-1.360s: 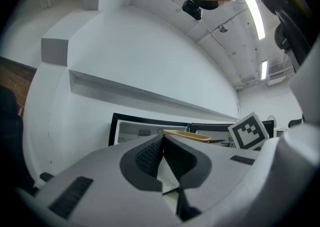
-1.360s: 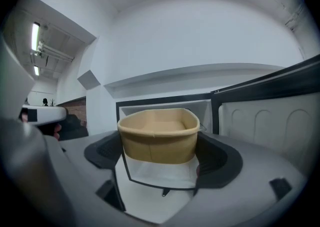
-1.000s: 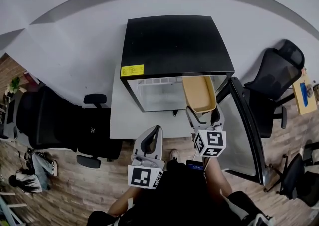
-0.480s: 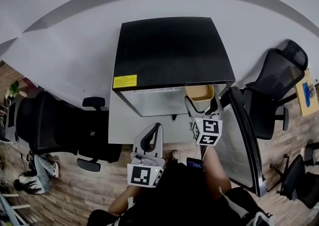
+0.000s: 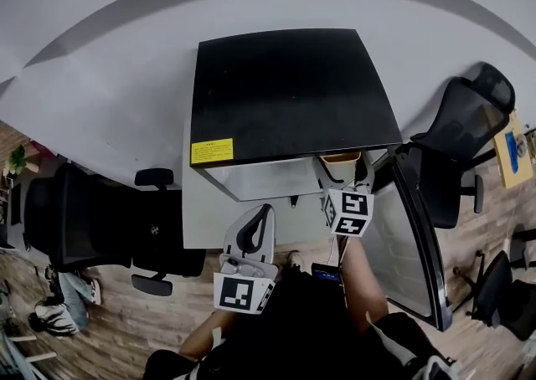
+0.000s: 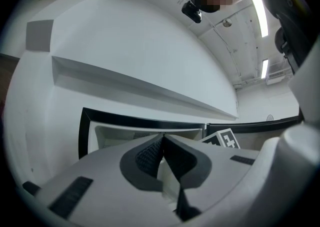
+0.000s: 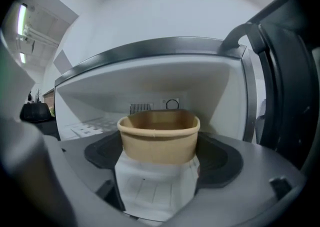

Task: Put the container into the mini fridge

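The black mini fridge (image 5: 289,89) stands with its door (image 5: 419,228) swung open to the right. My right gripper (image 5: 342,171) is shut on a tan paper container (image 7: 159,135) and holds it at the fridge's open front, on the right side. Only the container's near edge (image 5: 341,157) shows under the fridge top in the head view. In the right gripper view the container hangs in front of the white fridge interior (image 7: 150,88). My left gripper (image 5: 255,232) stays low in front of the fridge, shut and holding nothing; its pads (image 6: 150,155) meet.
Black office chairs stand at the left (image 5: 84,219) and at the right (image 5: 461,131) of the fridge. A white wall runs behind it. The open door stands close to my right arm. Wooden floor lies below.
My right gripper has carried the container forward into the fridge opening, so most of it is now hidden under the fridge top. The left gripper has stayed put.
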The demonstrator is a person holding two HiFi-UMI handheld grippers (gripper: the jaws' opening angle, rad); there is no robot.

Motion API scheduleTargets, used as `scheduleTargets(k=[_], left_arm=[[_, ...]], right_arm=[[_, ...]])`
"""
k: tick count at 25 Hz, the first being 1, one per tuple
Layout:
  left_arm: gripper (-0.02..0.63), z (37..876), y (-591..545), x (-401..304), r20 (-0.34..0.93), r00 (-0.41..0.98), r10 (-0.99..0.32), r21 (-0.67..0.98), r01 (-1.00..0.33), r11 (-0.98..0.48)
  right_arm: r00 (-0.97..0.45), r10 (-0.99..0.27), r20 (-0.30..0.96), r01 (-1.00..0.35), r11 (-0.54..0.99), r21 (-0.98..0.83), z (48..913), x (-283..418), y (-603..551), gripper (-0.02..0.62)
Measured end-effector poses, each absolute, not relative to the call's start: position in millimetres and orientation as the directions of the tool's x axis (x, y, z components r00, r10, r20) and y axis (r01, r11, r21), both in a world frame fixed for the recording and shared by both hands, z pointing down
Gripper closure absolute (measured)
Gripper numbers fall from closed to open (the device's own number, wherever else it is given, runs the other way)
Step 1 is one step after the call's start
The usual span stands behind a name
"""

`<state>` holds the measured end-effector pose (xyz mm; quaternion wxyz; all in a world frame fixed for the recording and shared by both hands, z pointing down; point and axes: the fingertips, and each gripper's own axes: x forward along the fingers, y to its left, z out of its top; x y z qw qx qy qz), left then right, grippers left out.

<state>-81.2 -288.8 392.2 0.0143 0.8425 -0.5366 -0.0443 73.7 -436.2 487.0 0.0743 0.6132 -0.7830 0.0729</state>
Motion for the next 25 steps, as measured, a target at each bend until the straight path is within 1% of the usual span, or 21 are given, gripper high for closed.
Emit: scheduleTargets(k=[5,19,25], left_arm=[[0.597,395.3,-296.6,-86.7,-0.054,0.424,-0.904,0.080,-0.900,-0.427],[0.597,400.0,-306.2,-100.6,-0.042,0.420,-0.906,0.096,-0.901,-0.423],[0.597,401.3,-306.8,-103.5,-0.041,0.424,-0.905,0.101,-0.899,-0.426]], right_arm=[[-0.228,-0.948,0.220,-0.973,0.228,-0.023,492.9,72.0,-447.2,0.129],[-0.204,-0.955,0.213,-0.978,0.209,-0.002,490.7,67.3,-463.6,0.129],[-0.225,-0.942,0.248,-0.973,0.232,-0.001,497.1,66.6,-463.4,0.129]])
